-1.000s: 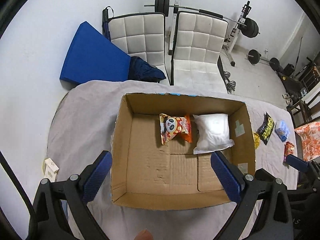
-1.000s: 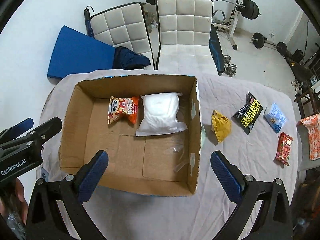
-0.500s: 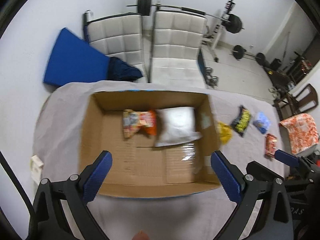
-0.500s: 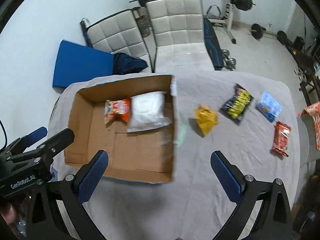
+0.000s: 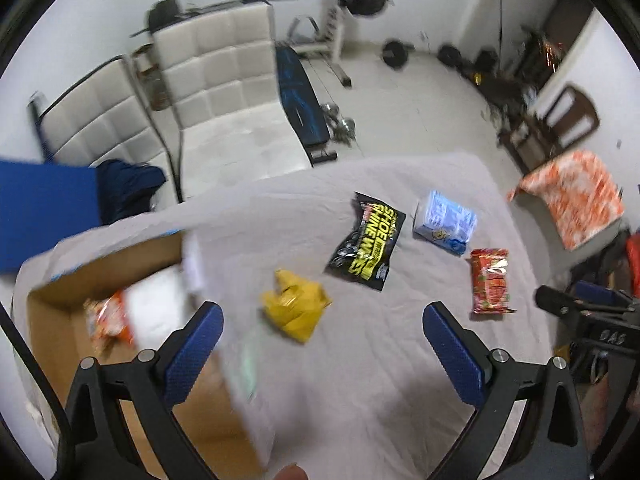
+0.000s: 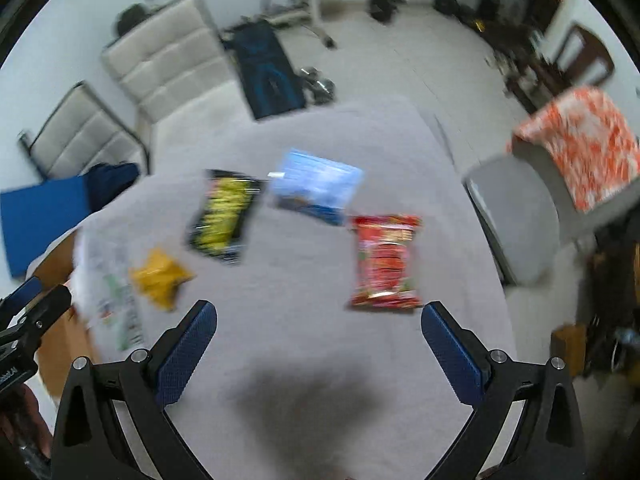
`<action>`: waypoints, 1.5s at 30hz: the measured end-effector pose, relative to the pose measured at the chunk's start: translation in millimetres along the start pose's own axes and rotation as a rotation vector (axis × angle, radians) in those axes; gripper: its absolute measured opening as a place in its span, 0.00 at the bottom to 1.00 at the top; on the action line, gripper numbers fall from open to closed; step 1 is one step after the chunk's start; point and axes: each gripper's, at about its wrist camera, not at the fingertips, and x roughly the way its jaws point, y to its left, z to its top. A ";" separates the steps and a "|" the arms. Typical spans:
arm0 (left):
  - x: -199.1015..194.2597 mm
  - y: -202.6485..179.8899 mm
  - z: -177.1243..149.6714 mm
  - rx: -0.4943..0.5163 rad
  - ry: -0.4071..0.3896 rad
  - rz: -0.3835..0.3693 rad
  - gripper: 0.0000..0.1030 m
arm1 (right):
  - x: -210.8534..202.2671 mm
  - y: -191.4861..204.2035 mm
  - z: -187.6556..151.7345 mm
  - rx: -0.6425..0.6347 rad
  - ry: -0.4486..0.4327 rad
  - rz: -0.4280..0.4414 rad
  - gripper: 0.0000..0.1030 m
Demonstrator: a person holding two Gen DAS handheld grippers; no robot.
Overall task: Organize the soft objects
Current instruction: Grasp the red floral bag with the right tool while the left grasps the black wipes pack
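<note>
Grey cloth covers the table [image 5: 360, 400], with a home gym behind it: two white padded chairs [image 5: 224, 92], a weight bench and a barbell rack.

Both grippers hang above the table, angled down at it. The left gripper [image 5: 322, 344] has its blue-padded jaws spread wide with nothing between them, and it sits over the gap between the cardboard box [image 5: 52, 320] and the loose snacks. The right gripper [image 6: 318, 340] is spread wide too, also empty, hovering near the red snack pack [image 6: 386, 262].

Count: four packs loose on the cloth, namely a yellow bag [image 5: 294, 308], a black-and-yellow pouch [image 5: 366, 242], a light blue pack [image 5: 446, 222] and that red one. They're spaced apart in a loose arc, none touching. Two more are inside the box: an orange snack bag [image 5: 108, 320] and a white bag [image 5: 160, 308] just beside it.

Both views are pretty smeared. The box is cut off by the left gripper's frame, and its near wall is a blur. Can't read the labels on the red or blue packs.
</note>
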 end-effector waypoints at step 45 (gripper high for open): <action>159.2 -67.4 -145.8 -0.151 0.493 0.134 0.57 | 166.5 -45.0 -78.0 -0.134 0.375 -0.033 0.49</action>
